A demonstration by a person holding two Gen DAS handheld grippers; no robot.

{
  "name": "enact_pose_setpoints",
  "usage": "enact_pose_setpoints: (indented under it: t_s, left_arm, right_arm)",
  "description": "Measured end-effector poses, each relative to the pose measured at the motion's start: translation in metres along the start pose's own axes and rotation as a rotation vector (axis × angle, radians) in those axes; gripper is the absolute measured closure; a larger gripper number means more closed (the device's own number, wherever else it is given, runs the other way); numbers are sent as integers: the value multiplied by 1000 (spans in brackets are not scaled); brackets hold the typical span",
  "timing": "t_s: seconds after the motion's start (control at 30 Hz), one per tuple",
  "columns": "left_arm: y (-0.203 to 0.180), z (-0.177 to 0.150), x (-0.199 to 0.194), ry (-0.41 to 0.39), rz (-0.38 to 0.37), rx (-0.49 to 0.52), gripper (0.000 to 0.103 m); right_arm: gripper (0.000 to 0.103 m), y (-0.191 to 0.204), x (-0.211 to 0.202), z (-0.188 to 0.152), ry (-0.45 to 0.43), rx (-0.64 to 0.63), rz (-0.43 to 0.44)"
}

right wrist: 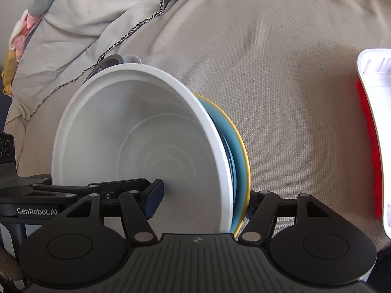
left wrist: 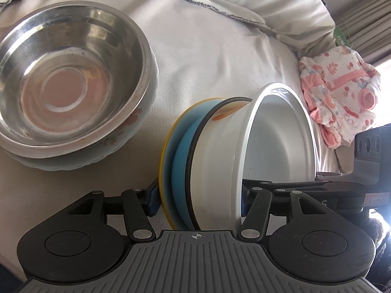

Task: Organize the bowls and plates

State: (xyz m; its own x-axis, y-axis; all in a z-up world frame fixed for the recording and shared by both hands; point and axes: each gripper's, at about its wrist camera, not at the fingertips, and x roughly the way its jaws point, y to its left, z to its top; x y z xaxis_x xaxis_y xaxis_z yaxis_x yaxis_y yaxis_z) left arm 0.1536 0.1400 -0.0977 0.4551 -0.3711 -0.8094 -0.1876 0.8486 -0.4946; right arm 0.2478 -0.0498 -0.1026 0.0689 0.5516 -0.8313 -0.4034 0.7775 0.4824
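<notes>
A stack stands on edge on the beige sheet: a white bowl [left wrist: 276, 141], a black-rimmed bowl with an orange pattern [left wrist: 220, 119], a blue plate [left wrist: 182, 166] and a yellow plate [left wrist: 166, 151]. My left gripper [left wrist: 198, 200] is shut across the stack, one pad against the yellow plate and the other at the white bowl's rim. My right gripper [right wrist: 202, 202] is shut on the same stack [right wrist: 146, 146], its left pad inside the white bowl and its right pad behind the yellow plate [right wrist: 245, 171]. Each gripper reaches in from the opposite side.
A steel bowl [left wrist: 68, 73] sits nested on a floral white dish [left wrist: 136, 122] to the left of the stack. Pink patterned clothing [left wrist: 339, 97] lies at the right. A white rack with a red edge [right wrist: 376, 127] stands at the right. Rumpled sheet folds rise behind.
</notes>
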Motion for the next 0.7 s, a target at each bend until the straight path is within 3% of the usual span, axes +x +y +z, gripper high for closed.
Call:
enact_pose_setpoints:
  t_s: [0.7]
  left_arm:
    - [1,1,-2,-1,5,6,42]
  right_arm:
    - [39,-7,-5,0,-8,-1,16]
